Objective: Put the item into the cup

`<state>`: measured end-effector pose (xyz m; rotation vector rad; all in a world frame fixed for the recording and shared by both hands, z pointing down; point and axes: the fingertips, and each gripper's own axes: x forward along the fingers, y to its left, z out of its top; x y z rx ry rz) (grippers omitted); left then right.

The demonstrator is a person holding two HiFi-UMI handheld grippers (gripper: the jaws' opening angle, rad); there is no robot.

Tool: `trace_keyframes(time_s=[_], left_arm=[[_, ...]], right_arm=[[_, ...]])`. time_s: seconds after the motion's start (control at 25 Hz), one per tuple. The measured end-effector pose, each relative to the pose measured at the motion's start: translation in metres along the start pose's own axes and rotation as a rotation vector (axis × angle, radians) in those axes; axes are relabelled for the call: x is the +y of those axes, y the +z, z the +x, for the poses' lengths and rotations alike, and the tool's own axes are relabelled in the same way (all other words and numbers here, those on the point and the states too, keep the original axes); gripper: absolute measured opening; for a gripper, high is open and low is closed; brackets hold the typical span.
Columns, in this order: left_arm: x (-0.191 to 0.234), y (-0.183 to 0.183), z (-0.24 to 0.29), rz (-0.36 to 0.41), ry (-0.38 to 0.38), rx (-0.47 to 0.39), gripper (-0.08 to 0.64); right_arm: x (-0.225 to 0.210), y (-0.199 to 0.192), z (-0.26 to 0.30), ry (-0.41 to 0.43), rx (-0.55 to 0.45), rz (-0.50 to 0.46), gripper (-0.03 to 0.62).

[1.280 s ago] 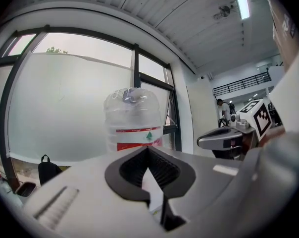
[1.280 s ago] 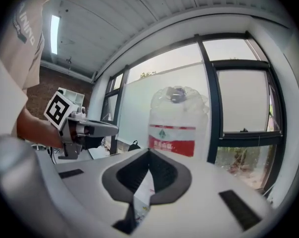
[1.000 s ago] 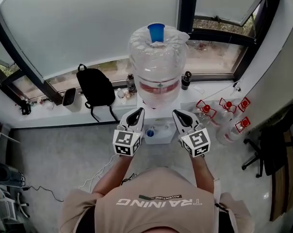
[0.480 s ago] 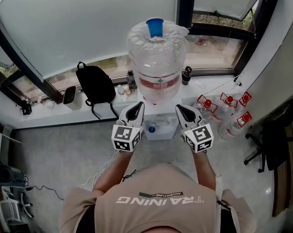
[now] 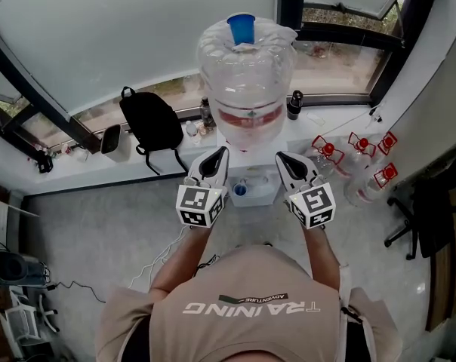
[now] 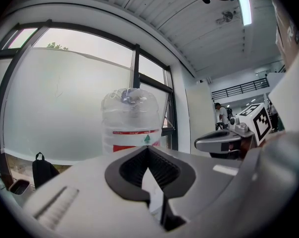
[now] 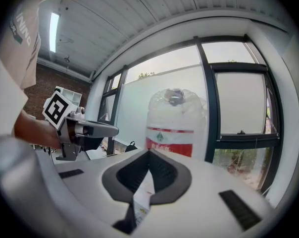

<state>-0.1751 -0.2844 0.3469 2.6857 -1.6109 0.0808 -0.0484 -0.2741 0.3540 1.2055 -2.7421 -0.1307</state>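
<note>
Left tongs (image 5: 217,157) and right tongs (image 5: 285,159), seemingly closed, hover below blue cup (image 5: 241,29).

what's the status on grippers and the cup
Left gripper and right gripper both shut, empty, side by side before the water jug. Blue cup sits atop the jug. No item in sight, nothing in the way.

A blue cup (image 5: 241,29) is seen at the upper centre of the head view. It stands upright, mouth up, on top of a large clear bottle (image 5: 247,89). Its inside cannot be made out, and which thing is the item cannot be told.
</note>
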Motion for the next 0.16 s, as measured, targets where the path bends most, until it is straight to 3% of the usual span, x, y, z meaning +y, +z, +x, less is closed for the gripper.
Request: trace_keyframes(time_s=[0.16], left_arm=[[0.0006, 0.0051, 0.0037, 0.027, 0.003, -0.009, 0.008]], right_arm=[[-0.0031, -0.0036, 0.0042, 0.005, 0.004, -0.002, 0.011]])
